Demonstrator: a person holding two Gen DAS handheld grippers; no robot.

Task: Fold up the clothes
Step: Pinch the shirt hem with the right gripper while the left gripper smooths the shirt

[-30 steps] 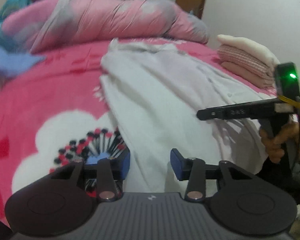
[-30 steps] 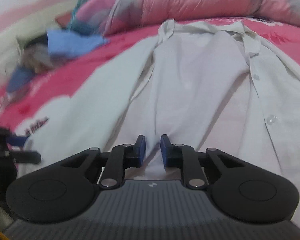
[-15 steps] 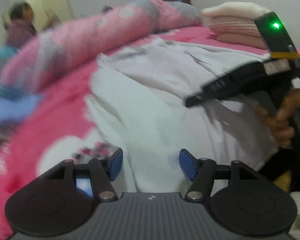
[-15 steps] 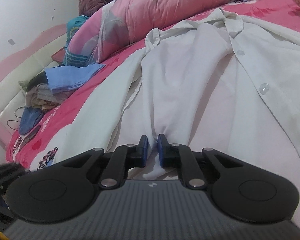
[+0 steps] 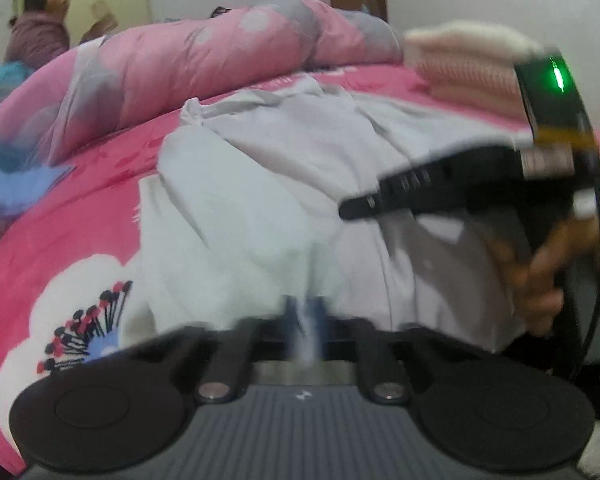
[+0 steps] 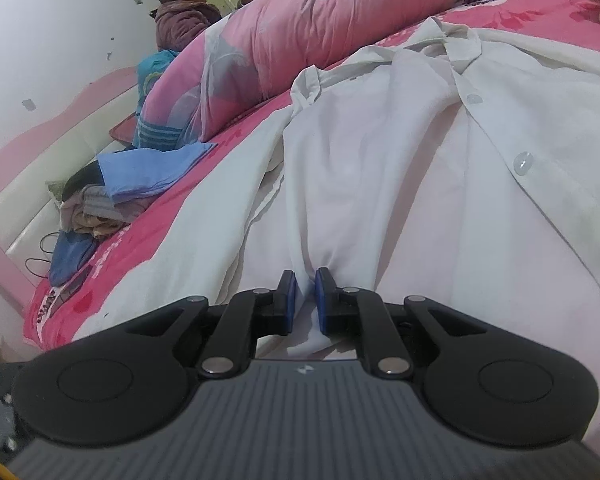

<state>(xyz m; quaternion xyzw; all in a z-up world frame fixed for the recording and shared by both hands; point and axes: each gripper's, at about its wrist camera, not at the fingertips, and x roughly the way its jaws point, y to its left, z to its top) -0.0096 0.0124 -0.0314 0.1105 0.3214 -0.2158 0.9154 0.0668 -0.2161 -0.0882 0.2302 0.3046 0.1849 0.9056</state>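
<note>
**Pinching the hem: both grippers on the white shirt, first fold not yet made**

Gripping the near edge of the white shirt (image 6: 400, 184) at two spots, the person looks set for the opening fold. The shirt lies spread on the pink bedspread (image 5: 80, 208), collar toward the rolled pink quilt (image 6: 300, 28), hem toward the cameras. The right gripper (image 6: 305, 294) has its blue pads nearly together with a ridge of the shirt's cloth pinched between them. The left gripper (image 5: 305, 312) is blurred, yet its pads stand close with a strip of white cloth between them, so it too reads as clamped on the shirt.

Judging by how things lie, little is done on this garment: the front is flat and buttoned, sleeves loose at the sides, no crease laid. A folded stack (image 5: 464, 68) beyond the shirt suggests other pieces are already finished. A loose heap of clothes (image 6: 112, 196), to the shirt's side near the bed's edge, seems left to fold.

The left wrist view alone shows the folded stack, the other gripper from the side, and the hand (image 5: 540, 272) holding it. The right wrist view alone shows the buttons (image 6: 522, 162), the collar plainly and the unfolded heap. Both show a seated person (image 6: 184, 8) beyond the quilt.
</note>
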